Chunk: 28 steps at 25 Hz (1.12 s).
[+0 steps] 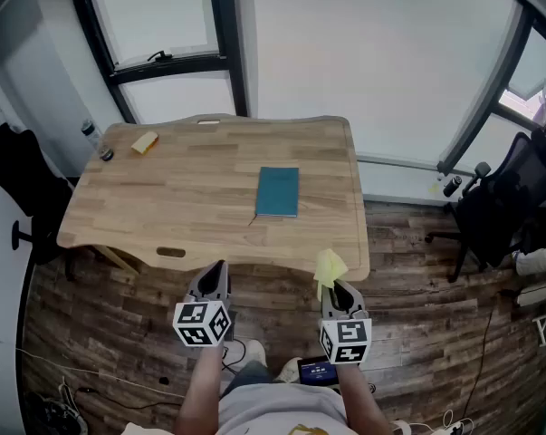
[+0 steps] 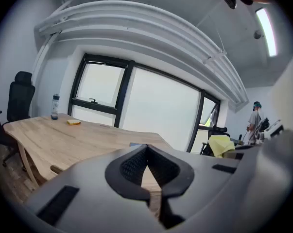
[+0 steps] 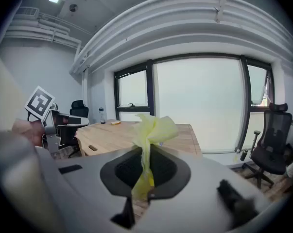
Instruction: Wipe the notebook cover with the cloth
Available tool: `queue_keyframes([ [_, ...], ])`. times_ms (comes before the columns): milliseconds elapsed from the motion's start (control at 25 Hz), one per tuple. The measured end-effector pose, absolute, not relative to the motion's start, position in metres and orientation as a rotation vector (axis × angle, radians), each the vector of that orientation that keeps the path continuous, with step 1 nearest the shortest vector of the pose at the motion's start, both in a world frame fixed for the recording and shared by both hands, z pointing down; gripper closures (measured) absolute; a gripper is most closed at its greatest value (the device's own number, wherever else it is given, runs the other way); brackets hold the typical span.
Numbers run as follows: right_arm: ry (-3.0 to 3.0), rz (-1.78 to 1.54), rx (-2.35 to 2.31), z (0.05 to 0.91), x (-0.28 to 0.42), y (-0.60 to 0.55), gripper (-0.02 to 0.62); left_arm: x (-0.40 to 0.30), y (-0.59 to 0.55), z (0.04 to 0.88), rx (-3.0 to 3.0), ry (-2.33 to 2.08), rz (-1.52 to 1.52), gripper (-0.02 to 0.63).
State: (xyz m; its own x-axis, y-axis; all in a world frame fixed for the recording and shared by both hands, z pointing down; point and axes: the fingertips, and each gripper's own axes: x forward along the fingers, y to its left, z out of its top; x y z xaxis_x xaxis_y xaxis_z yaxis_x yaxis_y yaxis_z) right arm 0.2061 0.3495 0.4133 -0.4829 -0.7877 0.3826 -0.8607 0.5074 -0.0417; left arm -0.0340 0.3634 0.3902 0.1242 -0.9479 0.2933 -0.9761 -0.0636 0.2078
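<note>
Table (image 1: 164,198): teal notebook (image 1: 278,191) lies flat, mid-right, well apart from both grippers. Left gripper (image 1: 220,268) pressed together, empty. Right gripper (image 1: 332,285) pinches yellow cloth (image 1: 329,265) by a thin tuft. Risks: unbraced notebook slides under wiping; cloth pulls free.

No words, brands or numbers could be read. The left gripper (image 1: 219,268) and right gripper (image 1: 334,286) each bore a white cube with black square code markers. Marks on a small dark lit screen (image 1: 316,371) were too small to read.
</note>
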Motion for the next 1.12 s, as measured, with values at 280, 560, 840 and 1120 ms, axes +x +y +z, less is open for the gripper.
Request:
queue_keyframes([
  [280,-2.450,0.326,1.352,0.419,0.209,0.353,0.558,-0.021,0.362,0.399,2.077,-1.853,0.130,0.592],
  [560,-2.442,0.351,1.423,0.418,0.225,0.351,0.558,-0.010,0.371,0.398,2.085,-1.850,0.166,0.592],
  [840,-2.441,0.363,1.466,0.415,0.232,0.346,0.558,-0.013,0.373,0.397,2.079,-1.864,0.188,0.592],
  [1120,-2.421,0.362,1.480,0.423,0.228,0.317,0.558,-0.016,0.344,0.416,2.060,-1.840,0.201,0.592],
])
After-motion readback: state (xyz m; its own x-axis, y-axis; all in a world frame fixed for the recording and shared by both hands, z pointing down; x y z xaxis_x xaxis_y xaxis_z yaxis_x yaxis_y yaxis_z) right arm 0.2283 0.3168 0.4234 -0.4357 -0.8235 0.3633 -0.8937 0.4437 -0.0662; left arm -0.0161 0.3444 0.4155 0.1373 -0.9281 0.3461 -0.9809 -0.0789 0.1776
